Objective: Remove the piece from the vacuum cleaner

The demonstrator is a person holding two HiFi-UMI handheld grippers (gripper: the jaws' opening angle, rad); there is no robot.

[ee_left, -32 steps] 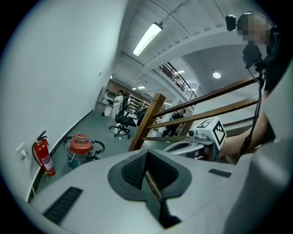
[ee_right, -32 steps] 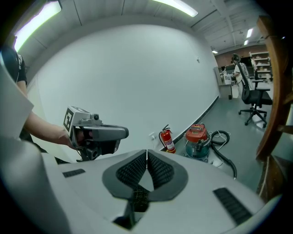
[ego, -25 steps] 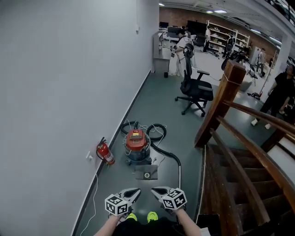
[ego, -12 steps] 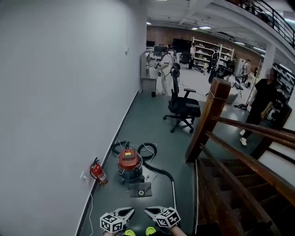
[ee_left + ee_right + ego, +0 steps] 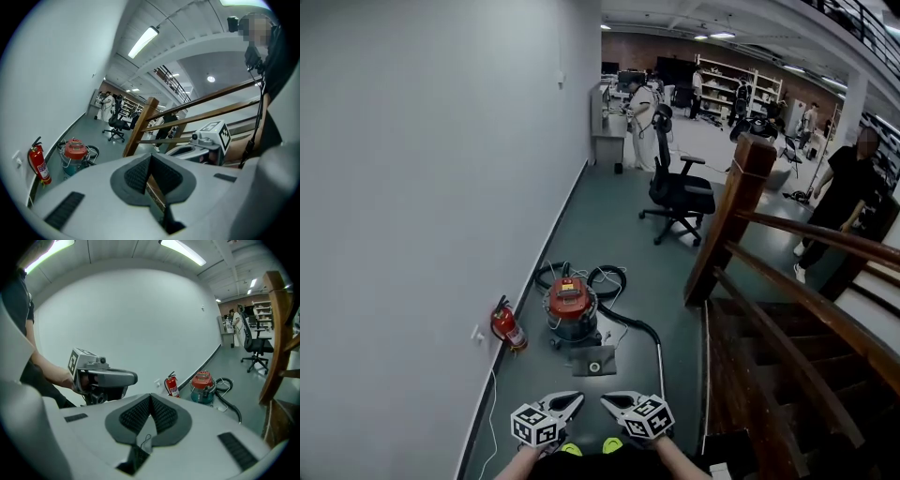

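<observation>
Red fire extinguisher (image 5: pixel 508 325) noted against the wall at left. Just beside it, the red-lidded vacuum cleaner (image 5: pixel 570 305) is seen on the floor, its black hose (image 5: pixel 630 323) trailed off to the right. A grey flat part (image 5: pixel 596 359), possibly its floor head, is laid in front. Left gripper (image 5: pixel 574 399) and right gripper (image 5: pixel 609 400) are held low, well short of the vacuum cleaner, the jaws of each pressed together with nothing between. Wooden stair rail (image 5: pixel 787 309) at right.

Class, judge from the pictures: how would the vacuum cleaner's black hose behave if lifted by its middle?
Probably floppy: the hose lies in loose curves on the floor, so it would likely sag either side of the grip. It may tug the vacuum cleaner, since one end seems joined to it.
</observation>
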